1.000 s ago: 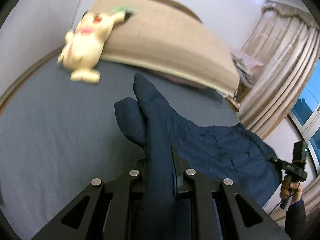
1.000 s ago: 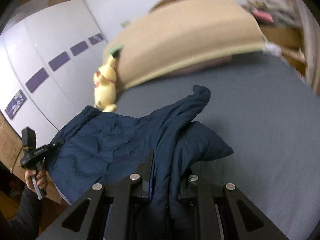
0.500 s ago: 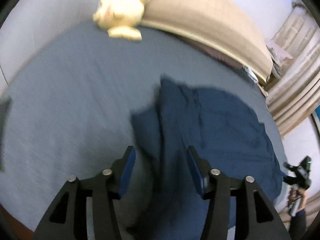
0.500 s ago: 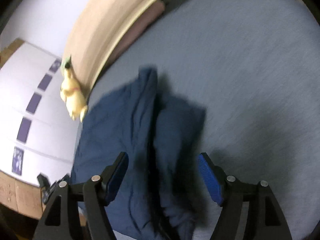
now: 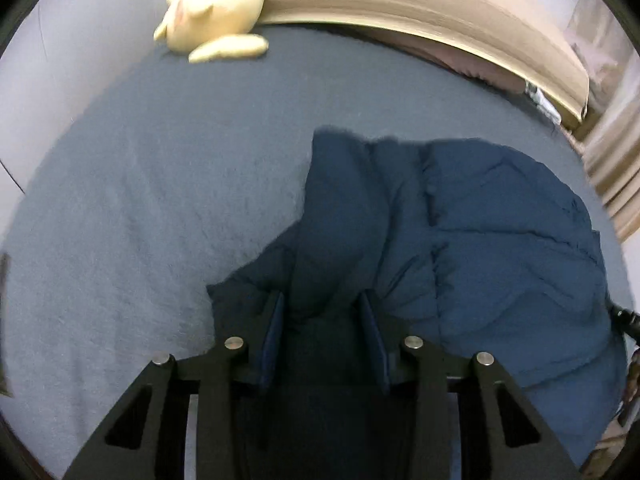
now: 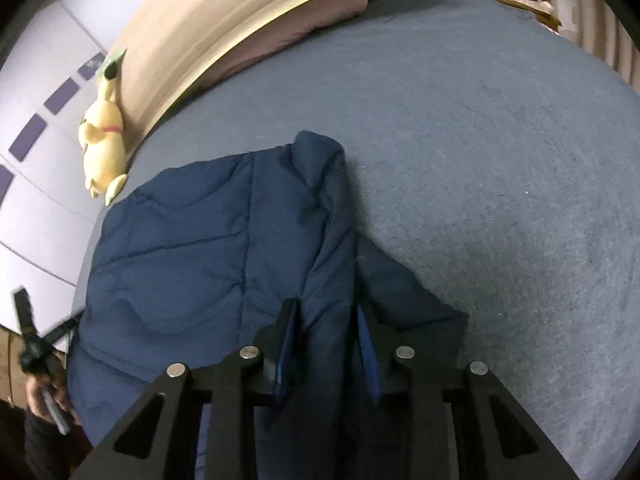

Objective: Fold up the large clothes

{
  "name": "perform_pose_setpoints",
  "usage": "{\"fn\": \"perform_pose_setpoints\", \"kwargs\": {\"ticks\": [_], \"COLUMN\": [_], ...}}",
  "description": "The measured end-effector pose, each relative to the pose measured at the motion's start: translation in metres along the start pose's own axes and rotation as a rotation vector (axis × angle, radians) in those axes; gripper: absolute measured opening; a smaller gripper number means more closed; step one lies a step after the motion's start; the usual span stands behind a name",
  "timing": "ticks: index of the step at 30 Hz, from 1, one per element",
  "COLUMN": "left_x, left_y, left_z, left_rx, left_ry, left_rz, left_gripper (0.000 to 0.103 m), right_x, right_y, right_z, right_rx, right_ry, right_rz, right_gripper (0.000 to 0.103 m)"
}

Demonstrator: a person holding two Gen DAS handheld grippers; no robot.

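Observation:
A navy quilted jacket (image 5: 500,240) lies spread on the grey bed sheet (image 5: 160,200). My left gripper (image 5: 320,296) points down at the jacket's near left edge. Its jaws are closing with a raised fold between them, and the blue pads (image 5: 272,336) still show their inner faces. In the right wrist view the jacket (image 6: 180,248) fills the left half of the sheet (image 6: 480,160). My right gripper (image 6: 325,304) straddles a ridge of fabric at the jacket's right edge, and its jaws are closing too. A hand (image 6: 44,396) holds the other tool at the far left.
A yellow plush toy (image 5: 216,12) leans on the tan headboard (image 5: 420,4) at the bed's far end. A brownish pillow (image 6: 304,20) lies below the headboard. Curtains (image 5: 612,168) hang on the right, and a white wardrobe (image 6: 32,128) stands on the left.
Both grippers were shut on lifted jacket fabric, then opened wide as they dropped. The jacket now lies on the bed, and both sets of jaws have narrowed around folds.

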State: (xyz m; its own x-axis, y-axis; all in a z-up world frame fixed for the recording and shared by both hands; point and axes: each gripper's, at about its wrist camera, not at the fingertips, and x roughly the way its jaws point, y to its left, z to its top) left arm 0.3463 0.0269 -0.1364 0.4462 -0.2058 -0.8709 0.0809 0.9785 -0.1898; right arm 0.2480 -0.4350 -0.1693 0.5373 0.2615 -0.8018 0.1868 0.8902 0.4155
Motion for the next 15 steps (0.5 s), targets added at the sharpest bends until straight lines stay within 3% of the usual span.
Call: {"fn": "perform_pose_setpoints", "kwargs": {"ticks": [3,6,8,11,15], "left_x": [-0.014,-0.049,-0.061,-0.057,-0.024], "left_y": [0.001,-0.007,-0.018,-0.06,-0.118], "left_z": [0.008,0.023,0.033,0.044,0.049], "left_rx": [-0.015,0.002,0.004,0.045,0.124], "left_ry": [-0.015,-0.13,-0.177,-0.206,-0.163], "left_rz": [0.013,0.084,0.089,0.062,0.051], "left_gripper": [0.04,0.042,0.06,0.064,0.064], "right_x": [-0.011,-0.037,-0.05,-0.042,0.002], "right_y": [0.007,0.028,0.044,0.093,0.145], "right_z": [0.005,0.024,0.032,0.044,0.043], "right_rx": [-0.025,-0.033,-0.036,-0.126,-0.213], "right_ry": [-0.005,-0.119,-0.183,-0.238,-0.218], "right_rz": [-0.044,-0.126,-0.104,-0.142,-0.166], "right_gripper": [0.035,0.059,0.076,0.079,0.079]}}
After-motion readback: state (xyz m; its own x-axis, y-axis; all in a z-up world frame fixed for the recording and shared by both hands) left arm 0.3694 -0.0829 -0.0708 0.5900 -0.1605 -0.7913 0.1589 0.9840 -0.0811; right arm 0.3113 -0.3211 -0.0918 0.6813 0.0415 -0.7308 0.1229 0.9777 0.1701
